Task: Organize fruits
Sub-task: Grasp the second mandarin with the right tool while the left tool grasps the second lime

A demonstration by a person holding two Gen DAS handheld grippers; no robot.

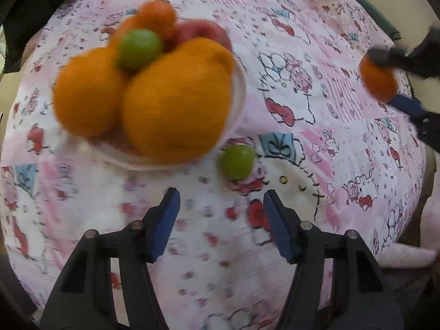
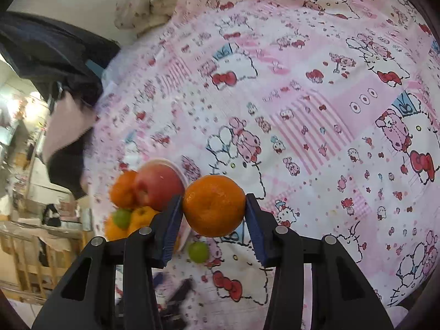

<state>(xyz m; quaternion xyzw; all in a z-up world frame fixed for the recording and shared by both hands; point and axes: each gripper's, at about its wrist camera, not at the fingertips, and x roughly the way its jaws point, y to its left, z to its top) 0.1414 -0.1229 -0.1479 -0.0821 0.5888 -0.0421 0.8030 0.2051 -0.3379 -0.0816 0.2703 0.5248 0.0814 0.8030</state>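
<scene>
A white plate (image 1: 239, 93) on the pink patterned cloth holds two large oranges (image 1: 176, 101), a green lime (image 1: 139, 48), a small tangerine (image 1: 155, 19) and a red apple (image 1: 203, 31). A second green lime (image 1: 237, 161) lies on the cloth just right of the plate. My left gripper (image 1: 221, 220) is open and empty, just short of this lime. My right gripper (image 2: 214, 214) is shut on a tangerine (image 2: 214, 205) and holds it above the cloth, right of the plate (image 2: 176, 169). It shows at the right edge of the left wrist view (image 1: 378, 78).
The pink cartoon-print cloth (image 2: 302, 96) covers the whole surface. Dark clothing (image 2: 55, 55) lies at its far left edge, a crumpled beige cloth (image 2: 148, 2) at the back. A wooden rack (image 2: 33, 253) stands beyond the edge.
</scene>
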